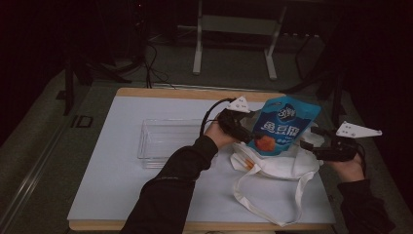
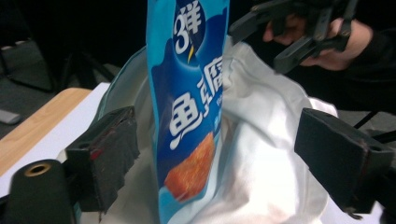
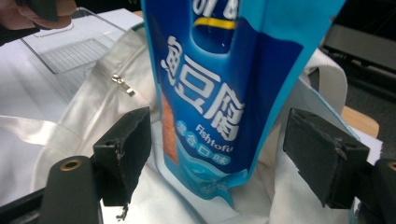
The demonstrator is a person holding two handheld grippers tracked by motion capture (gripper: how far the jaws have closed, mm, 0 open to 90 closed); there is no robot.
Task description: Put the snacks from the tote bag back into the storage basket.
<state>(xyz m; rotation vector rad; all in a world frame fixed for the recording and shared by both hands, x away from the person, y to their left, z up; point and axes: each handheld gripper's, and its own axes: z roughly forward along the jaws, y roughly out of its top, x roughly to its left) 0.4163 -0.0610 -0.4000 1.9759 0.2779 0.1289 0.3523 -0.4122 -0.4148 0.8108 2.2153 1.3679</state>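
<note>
Both claws [image 2: 215,158] [image 3: 233,154] gaping, gripping nothing, blue snack pouch [image 1: 282,126] between them, base hidden in white bag [image 1: 272,168]

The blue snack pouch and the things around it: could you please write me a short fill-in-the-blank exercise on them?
1. The blue snack pouch stands in a white cloth ____.
2. The clear plastic tray lies to the pouch's ____ in the high view.
3. The left gripper has its jaws ____.

Missing words: bag; left; open
</note>
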